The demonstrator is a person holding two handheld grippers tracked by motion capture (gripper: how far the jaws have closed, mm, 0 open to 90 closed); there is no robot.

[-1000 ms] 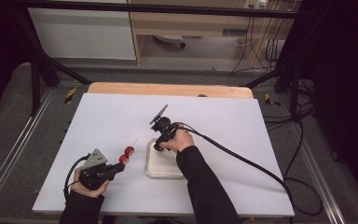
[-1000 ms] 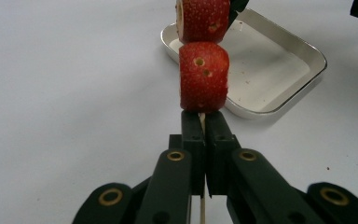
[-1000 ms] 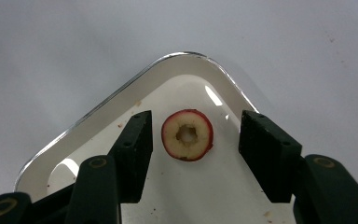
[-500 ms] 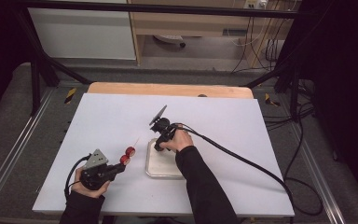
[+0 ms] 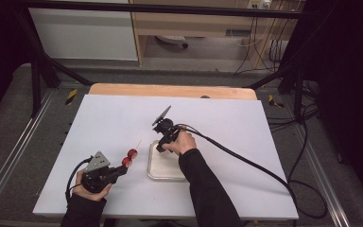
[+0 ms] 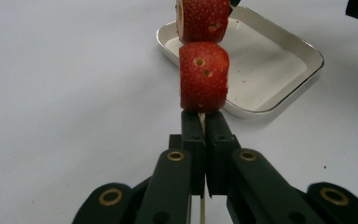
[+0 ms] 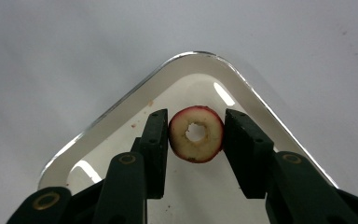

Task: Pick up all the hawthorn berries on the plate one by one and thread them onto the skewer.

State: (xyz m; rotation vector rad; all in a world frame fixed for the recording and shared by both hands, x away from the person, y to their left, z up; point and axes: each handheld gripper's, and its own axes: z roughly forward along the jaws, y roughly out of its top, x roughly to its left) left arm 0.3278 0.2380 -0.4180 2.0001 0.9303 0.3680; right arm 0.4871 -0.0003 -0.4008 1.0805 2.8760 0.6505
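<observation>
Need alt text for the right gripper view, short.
The right gripper has its fingers around a cored strawberry slice in the metal tray; they have just been closing, the left touching, the right nearly.

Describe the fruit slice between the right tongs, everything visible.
The fruit slice is a round ring: dark red skin outside, pale cream flesh, a cored hole through the middle. It lies flat in a corner of the shiny metal tray, cut face up. The right tongs have just been closing around it; the left pad touches its edge, and the right pad is at or just off its edge.
</observation>
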